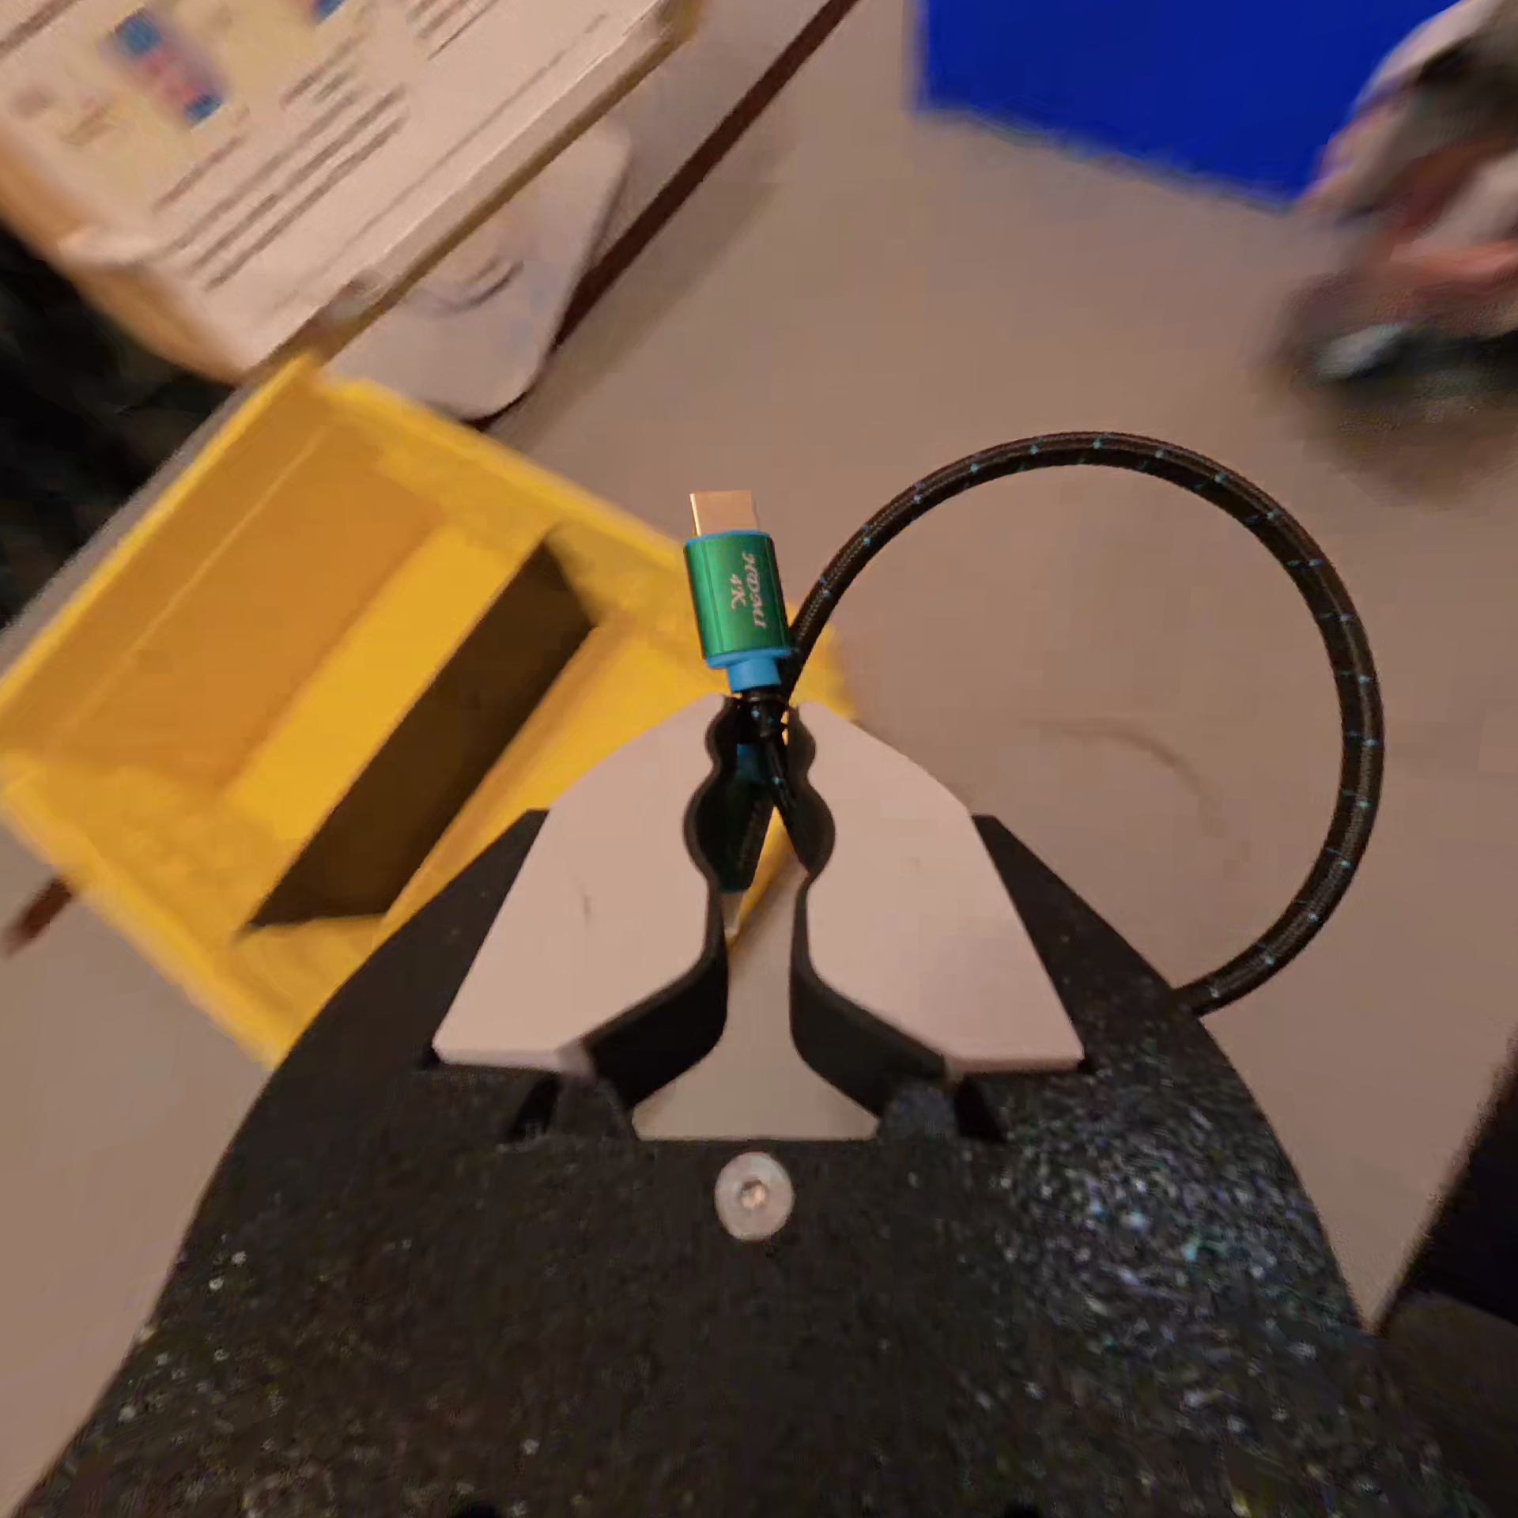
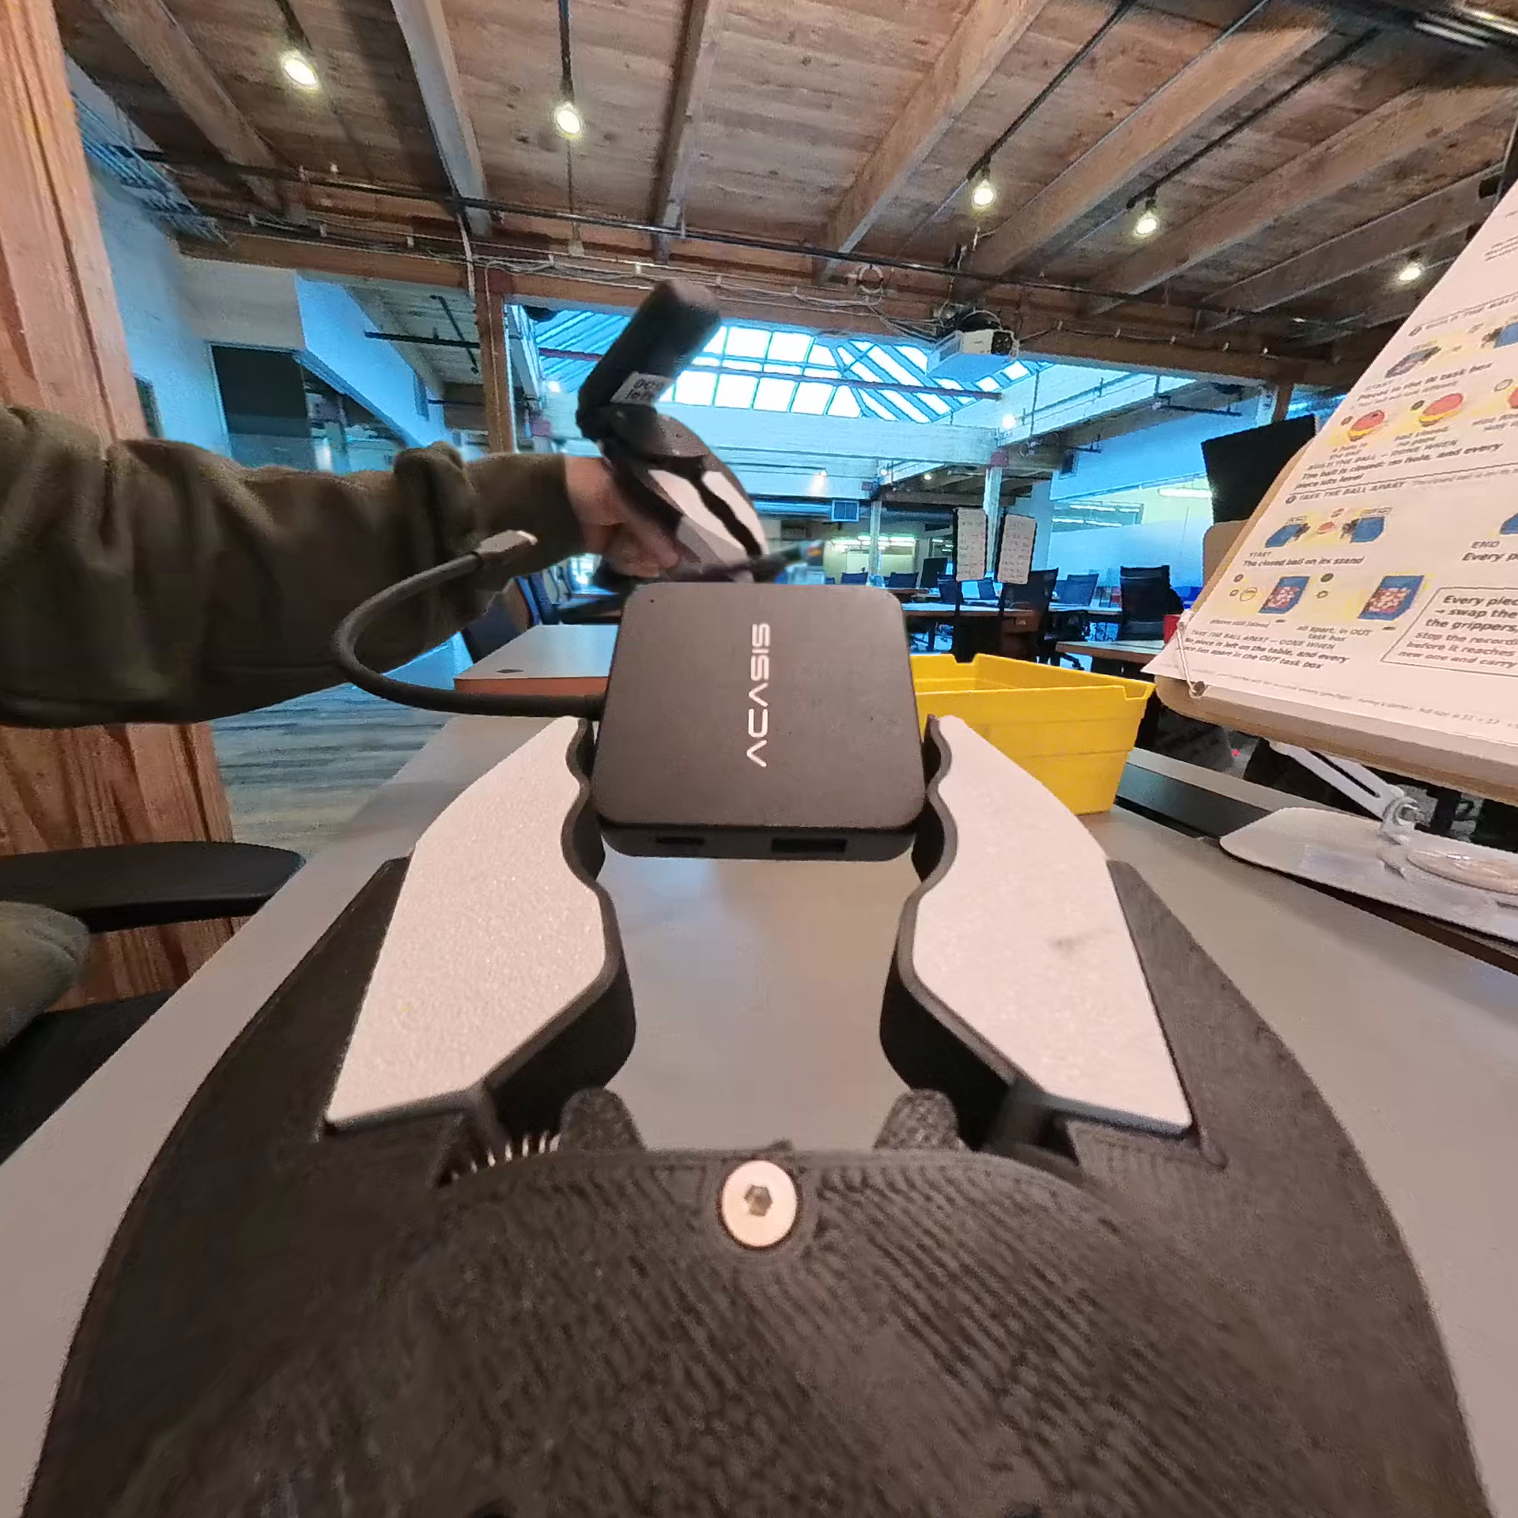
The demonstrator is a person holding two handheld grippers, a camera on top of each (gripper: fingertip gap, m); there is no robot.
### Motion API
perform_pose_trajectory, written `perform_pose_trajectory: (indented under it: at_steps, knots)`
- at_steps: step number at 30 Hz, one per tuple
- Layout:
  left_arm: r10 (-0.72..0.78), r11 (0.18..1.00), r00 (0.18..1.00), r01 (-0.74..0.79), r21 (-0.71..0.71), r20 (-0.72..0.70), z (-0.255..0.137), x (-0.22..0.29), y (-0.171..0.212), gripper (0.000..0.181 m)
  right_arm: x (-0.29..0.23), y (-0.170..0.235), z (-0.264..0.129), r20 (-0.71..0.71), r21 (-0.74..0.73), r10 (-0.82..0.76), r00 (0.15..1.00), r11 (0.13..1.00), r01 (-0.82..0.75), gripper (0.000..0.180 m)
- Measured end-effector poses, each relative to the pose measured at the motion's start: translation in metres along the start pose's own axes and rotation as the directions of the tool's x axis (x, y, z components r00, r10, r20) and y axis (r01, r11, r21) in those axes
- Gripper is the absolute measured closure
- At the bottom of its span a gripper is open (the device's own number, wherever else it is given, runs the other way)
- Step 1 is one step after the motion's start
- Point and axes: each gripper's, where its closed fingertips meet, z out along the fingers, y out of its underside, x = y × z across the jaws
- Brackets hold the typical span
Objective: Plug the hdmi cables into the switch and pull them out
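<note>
While the right gripper fingers clamp the switch above the bench, left gripper fingers pinch the cable; regrip by its plug, square it to a port.

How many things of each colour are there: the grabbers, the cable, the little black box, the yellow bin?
Black-and-grey: 2, left hand-held gripper and right hand-held gripper
Black: 1, switch
Black with green plug: 1, HDMI cable
Yellow: 1, bin
Total: 5

A yellow bin is sitting on the grey table, and a printed instruction sheet is leaning beside it, seemingly on a stand.
</note>
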Motion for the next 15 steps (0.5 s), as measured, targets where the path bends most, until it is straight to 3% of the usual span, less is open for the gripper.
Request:
perform_pose_trajectory:
  at_steps: [1,3,5,9,15]
  knots:
    - [-0.004,0.998,0.996,0.01,0.064,-0.088,0.0,0.02,-0.005,0.171,-0.002,0.0,0.0,0.01,0.0,-0.006,1.0,1.0,0.006,0.104]
    - [-0.008,0.991,0.976,0.036,0.125,-0.217,0.003,0.054,-0.006,0.17,-0.006,0.001,0.001,0.031,-0.011,-0.023,0.999,1.0,0.024,0.104]
    - [0.007,0.995,0.968,0.018,0.099,-0.252,0.012,0.079,0.003,0.17,-0.012,0.004,0.003,0.06,-0.026,-0.043,0.997,0.999,0.045,0.104]
    - [0.132,0.984,0.949,-0.159,-0.076,-0.286,0.027,0.125,0.016,0.171,-0.029,0.01,0.005,0.154,-0.075,-0.063,0.986,0.994,0.076,0.104]
    - [0.296,0.873,0.909,-0.382,-0.302,-0.292,0.016,0.143,-0.008,0.171,-0.048,0.025,0.004,0.268,-0.187,-0.071,0.961,0.974,0.124,0.104]
